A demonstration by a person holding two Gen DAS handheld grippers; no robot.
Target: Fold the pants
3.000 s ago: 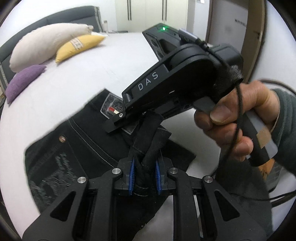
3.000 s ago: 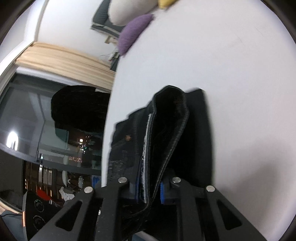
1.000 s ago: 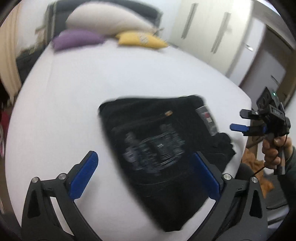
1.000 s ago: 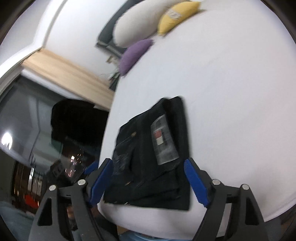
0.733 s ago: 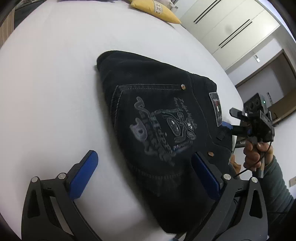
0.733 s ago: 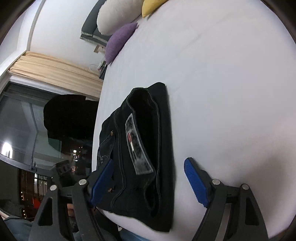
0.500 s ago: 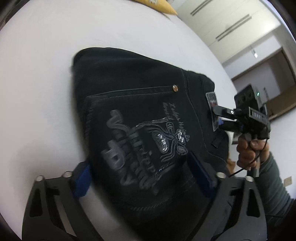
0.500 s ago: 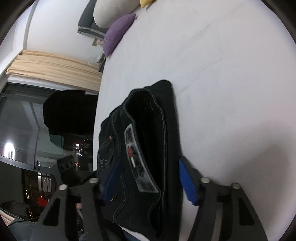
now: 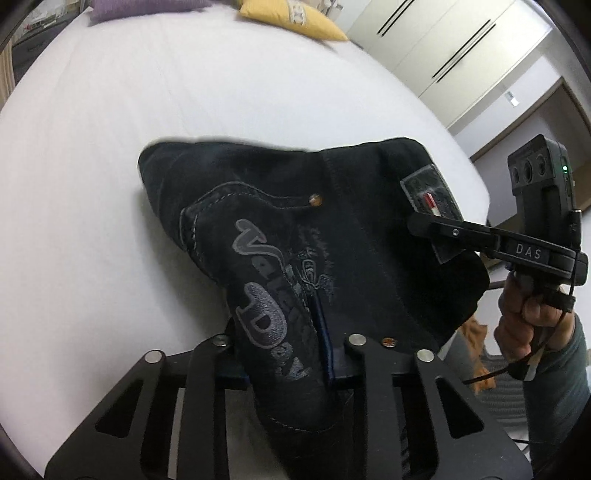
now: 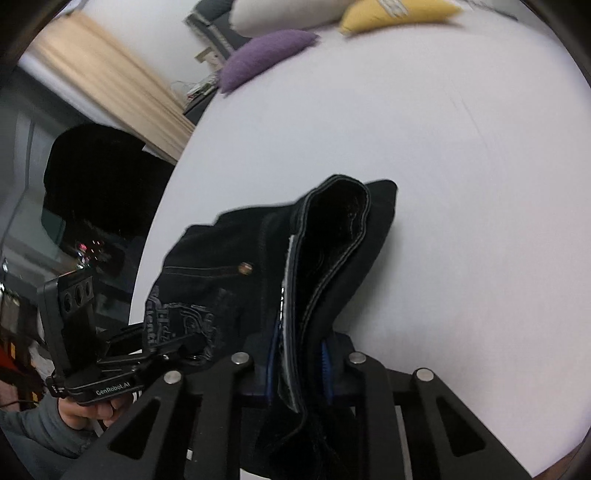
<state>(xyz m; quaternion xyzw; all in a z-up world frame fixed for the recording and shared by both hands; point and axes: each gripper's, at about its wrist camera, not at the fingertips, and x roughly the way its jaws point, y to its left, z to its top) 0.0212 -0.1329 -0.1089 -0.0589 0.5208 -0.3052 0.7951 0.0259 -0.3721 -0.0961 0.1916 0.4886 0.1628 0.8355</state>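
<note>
The folded black pants (image 9: 314, 229) with a grey printed back pocket lie on the white bed, near its front edge. My left gripper (image 9: 284, 354) is shut on the near edge of the pants at the printed pocket. My right gripper (image 10: 299, 354) is shut on the waistband end of the pants (image 10: 332, 240), beside the grey label. In the left wrist view the right gripper (image 9: 417, 223) reaches in from the right at the label. In the right wrist view the left gripper (image 10: 177, 343) shows at the lower left, on the pocket edge.
The white bed (image 9: 110, 129) stretches away behind the pants. Purple (image 10: 266, 55) and yellow (image 10: 395, 14) pillows lie at its far end. White wardrobe doors (image 9: 443, 48) stand at the right. A curtain (image 10: 110, 81) and a dark window are at the left.
Both grippers were open above the folded pants a second ago. They have come down and shut on the pants' near edge, left at the pocket, right at the waistband.
</note>
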